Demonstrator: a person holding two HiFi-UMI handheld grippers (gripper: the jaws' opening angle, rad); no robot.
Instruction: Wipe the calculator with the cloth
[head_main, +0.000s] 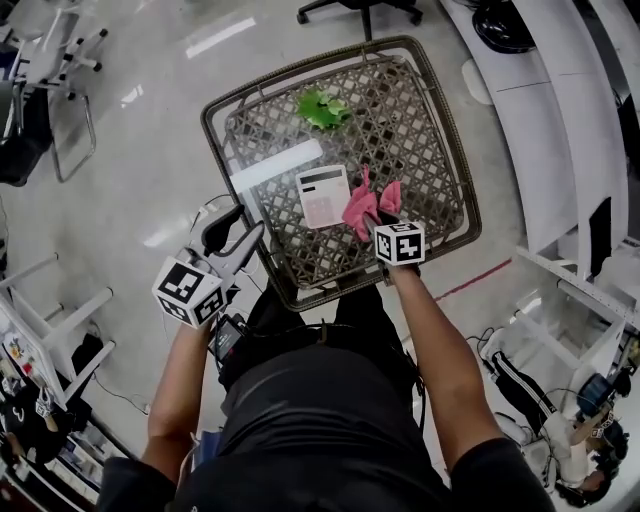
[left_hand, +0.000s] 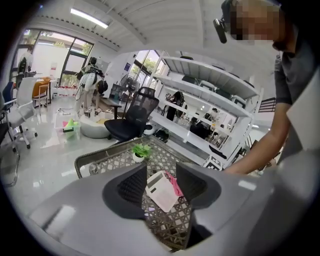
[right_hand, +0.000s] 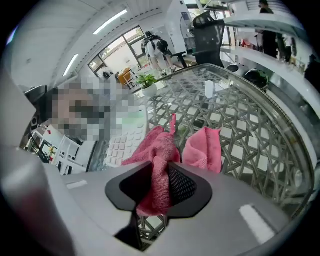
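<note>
- Head view: a square surface (head_main: 441, 112) with a woven wicker top and a dark rim stands on a glossy grey floor (head_main: 130, 150).
- A white flat calculator (head_main: 323, 196) lies near the middle of the surface, with its dark display towards the far side.
- A pink terry cloth (head_main: 360, 206) lies just right of the calculator and touches its right edge.
- The right tool (head_main: 384, 213) points down at the cloth from the near side; its marker cube is over the near part of the surface.
- The left tool (head_main: 247, 221) hangs at the near left corner of the surface, well apart from the calculator.
- A small green plant (head_main: 322, 108) stands on the far part.
- Left gripper view: the jaws of the left tool (left_hand: 162, 182) stand apart and grip nothing.
- Through the gap I see the calculator (left_hand: 158, 193) lying farther off on the surface (left_hand: 86, 159), with the cloth (left_hand: 175, 184) at its right edge.
- The plant (left_hand: 141, 151) is behind them, and a black office chair (left_hand: 131, 121) stands on the floor beyond.
- Right gripper view: the right tool (right_hand: 159, 188) is clamped on a bunched fold of the cloth (right_hand: 158, 146).
- The rest of the cloth spreads on the surface (right_hand: 241, 131) in two lobes.
- The keys of the calculator (right_hand: 125, 143) show just left of the cloth.
- The plant (right_hand: 147, 81) stands far behind.
</note>
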